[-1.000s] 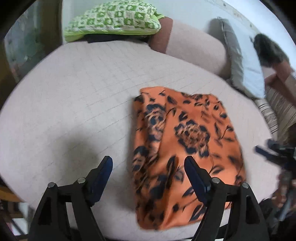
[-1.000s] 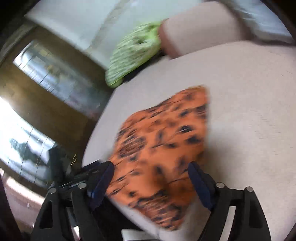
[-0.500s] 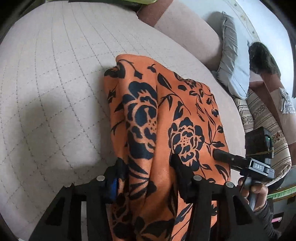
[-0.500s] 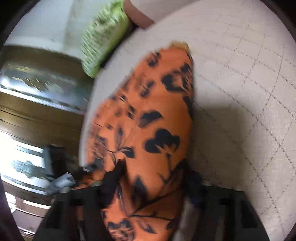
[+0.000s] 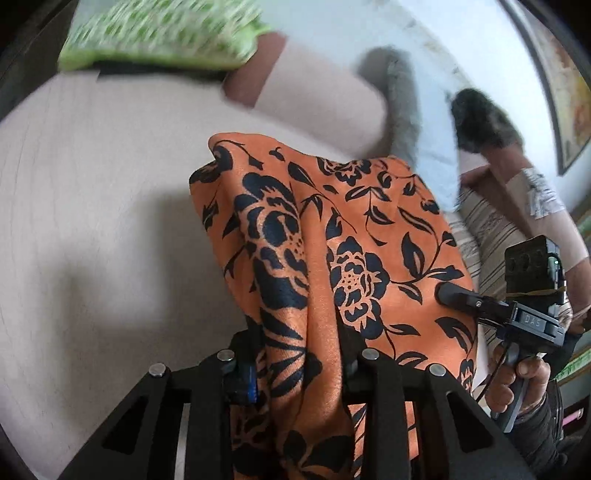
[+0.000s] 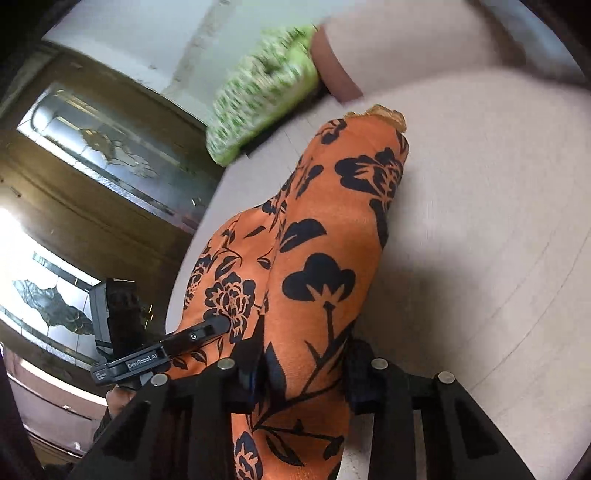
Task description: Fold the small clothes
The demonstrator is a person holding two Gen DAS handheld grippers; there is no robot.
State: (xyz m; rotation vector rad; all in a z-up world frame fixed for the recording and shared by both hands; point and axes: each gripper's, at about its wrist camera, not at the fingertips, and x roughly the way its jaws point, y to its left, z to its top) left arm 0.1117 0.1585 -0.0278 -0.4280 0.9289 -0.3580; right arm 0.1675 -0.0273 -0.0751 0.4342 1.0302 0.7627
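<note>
1. A second ago the orange floral garment [image 5: 354,236] lay flat on the quilted bed [image 5: 92,221] with both grippers spread wide above its near edge. Now that edge is lifted off the bed, bunched and gathered between the fingers of both tools.
2. The left gripper [image 5: 299,363] has its jaws closing on a thick fold of the garment's near edge; the cloth fills the gap between the fingers.
3. The right gripper [image 6: 303,373] is likewise closing on the garment, with a gathered fold pressed between its fingers.
4. From the left wrist view, the right gripper sits on the garment's right side, held by a hand [image 5: 517,384].
5. The garment's far end rests on the bed, short of the green patterned pillow [image 5: 162,33] and the pink bolster [image 5: 317,99] beyond it.
6. Both views are blurred away from the garment.
</note>
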